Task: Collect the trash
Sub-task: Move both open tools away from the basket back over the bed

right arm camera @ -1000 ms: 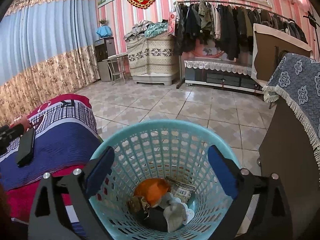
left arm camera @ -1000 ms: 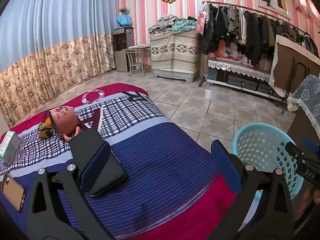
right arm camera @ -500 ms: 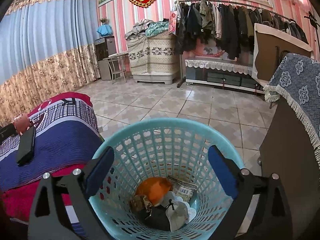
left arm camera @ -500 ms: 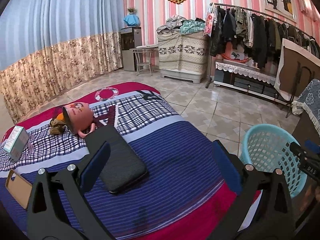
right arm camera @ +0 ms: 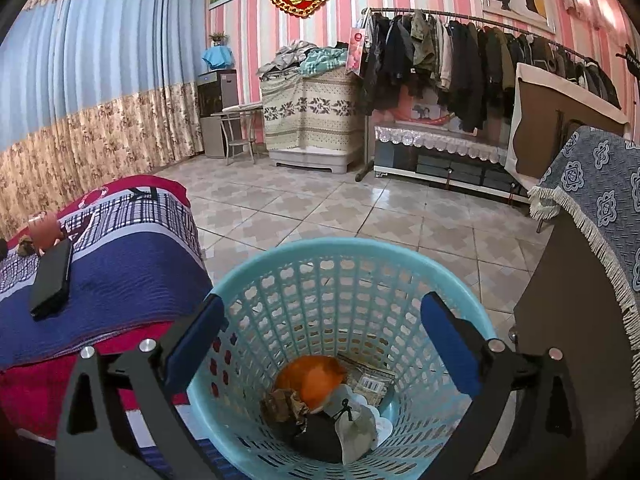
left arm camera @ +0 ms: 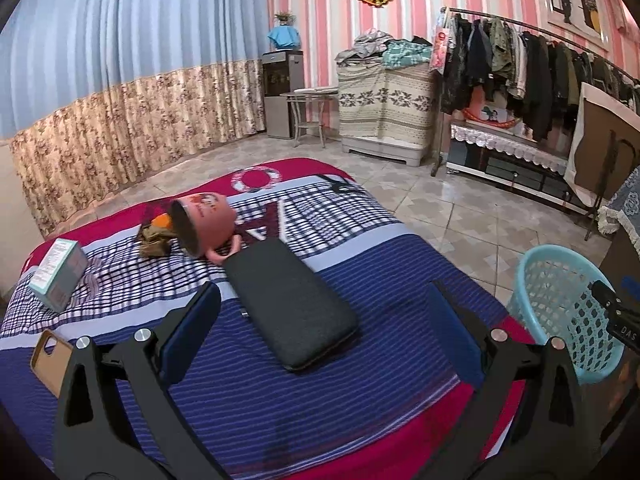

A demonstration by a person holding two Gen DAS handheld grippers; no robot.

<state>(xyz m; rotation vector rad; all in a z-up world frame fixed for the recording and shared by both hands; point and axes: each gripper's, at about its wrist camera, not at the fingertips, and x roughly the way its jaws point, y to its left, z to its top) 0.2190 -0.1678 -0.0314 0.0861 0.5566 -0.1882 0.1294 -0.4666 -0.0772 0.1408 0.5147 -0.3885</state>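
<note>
Right gripper [right arm camera: 320, 338] hangs wide and empty over the basket [right arm camera: 280, 258], which already holds trash. Left gripper [left arm camera: 324, 320], also wide and empty, faces the bed. Judged step: seeking the next piece. Crumpled scrap [left arm camera: 154, 236] lies at 11 o'clock beside the tipped cup [left arm camera: 208, 222]; next move calls for reaching past the black case [left arm camera: 290, 304].

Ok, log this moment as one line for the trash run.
left gripper: open, over bed | right gripper: open, empty, above basket | basket: holds trash | on bed: mug, crumpled scrap
</note>
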